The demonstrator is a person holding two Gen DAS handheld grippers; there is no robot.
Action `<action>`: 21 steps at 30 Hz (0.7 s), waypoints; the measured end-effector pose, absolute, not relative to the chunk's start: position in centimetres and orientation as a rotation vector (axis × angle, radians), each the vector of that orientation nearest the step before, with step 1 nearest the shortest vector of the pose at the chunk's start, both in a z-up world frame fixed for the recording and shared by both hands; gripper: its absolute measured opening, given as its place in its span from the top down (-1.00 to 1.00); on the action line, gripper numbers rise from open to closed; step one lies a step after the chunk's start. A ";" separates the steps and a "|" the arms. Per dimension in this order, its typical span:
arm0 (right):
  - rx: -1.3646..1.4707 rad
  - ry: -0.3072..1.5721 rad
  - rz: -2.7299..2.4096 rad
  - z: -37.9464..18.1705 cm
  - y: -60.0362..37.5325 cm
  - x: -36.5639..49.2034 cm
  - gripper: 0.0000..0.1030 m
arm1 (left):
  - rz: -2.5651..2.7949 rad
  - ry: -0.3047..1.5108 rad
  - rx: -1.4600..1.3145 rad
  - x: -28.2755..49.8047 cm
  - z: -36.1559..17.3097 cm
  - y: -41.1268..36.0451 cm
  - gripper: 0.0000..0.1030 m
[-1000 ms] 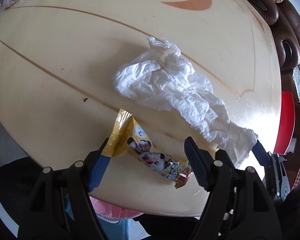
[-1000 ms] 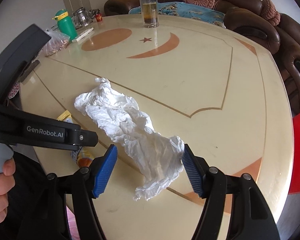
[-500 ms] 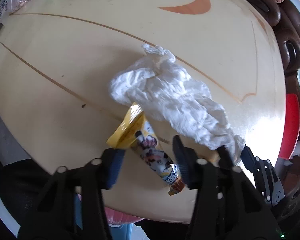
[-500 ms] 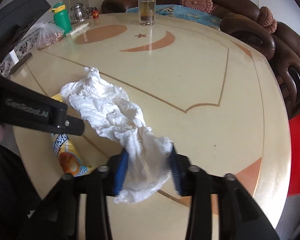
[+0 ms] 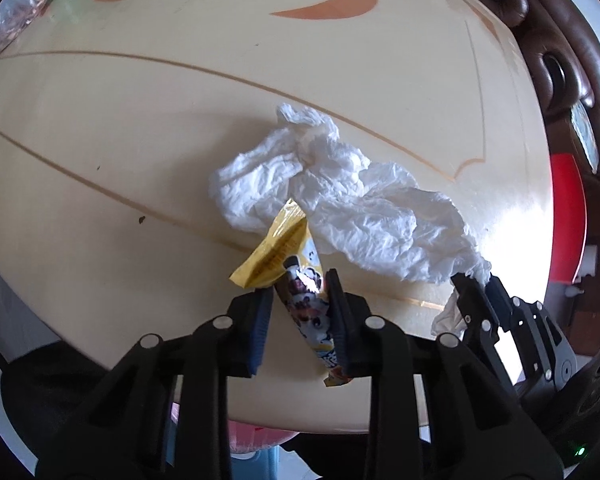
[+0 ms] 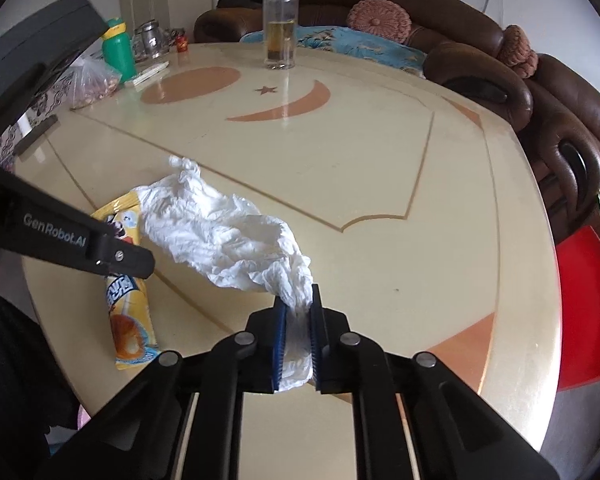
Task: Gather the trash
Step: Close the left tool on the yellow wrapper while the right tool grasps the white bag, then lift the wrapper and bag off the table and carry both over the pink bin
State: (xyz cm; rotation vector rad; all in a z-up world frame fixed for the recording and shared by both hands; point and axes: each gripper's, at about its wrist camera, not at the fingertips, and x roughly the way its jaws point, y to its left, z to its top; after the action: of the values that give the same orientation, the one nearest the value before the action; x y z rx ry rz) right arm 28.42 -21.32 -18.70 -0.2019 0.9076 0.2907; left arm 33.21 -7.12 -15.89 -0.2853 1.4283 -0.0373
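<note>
A yellow snack wrapper lies on the cream table near its front edge. My left gripper is shut on the wrapper's middle. A crumpled white tissue lies beside and partly over the wrapper's far end. My right gripper is shut on the near end of the tissue. The right gripper also shows in the left wrist view, pinching the tissue. The wrapper also shows in the right wrist view, partly behind the left gripper's body.
A glass jar with a gold lid stands at the far side of the table. A green bottle, small jars and a bag of nuts sit at the far left. A brown sofa and a red stool stand to the right.
Both grippers went from open to shut: the left closed on the yellow wrapper, the right on the tissue's near end. The tissue's end has bunched and lifted slightly.
</note>
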 end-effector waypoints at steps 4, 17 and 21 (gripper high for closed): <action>-0.165 0.890 0.261 -17.9 -22.0 28.0 0.79 | -0.095 1.398 -0.262 33.2 -15.7 -7.8 0.53; -0.176 0.813 0.205 -14.6 -21.8 25.8 0.79 | -0.179 1.315 -0.235 31.3 -15.0 -6.1 0.61; -0.180 0.791 0.201 -13.3 -21.4 25.0 0.79 | -0.194 1.290 -0.231 30.7 -14.4 -5.5 0.61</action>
State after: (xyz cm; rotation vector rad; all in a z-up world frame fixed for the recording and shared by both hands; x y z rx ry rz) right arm 24.97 -21.40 -13.32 -0.1802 0.7909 0.2009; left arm 30.68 -5.52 -14.44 -0.2308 1.2895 -0.1942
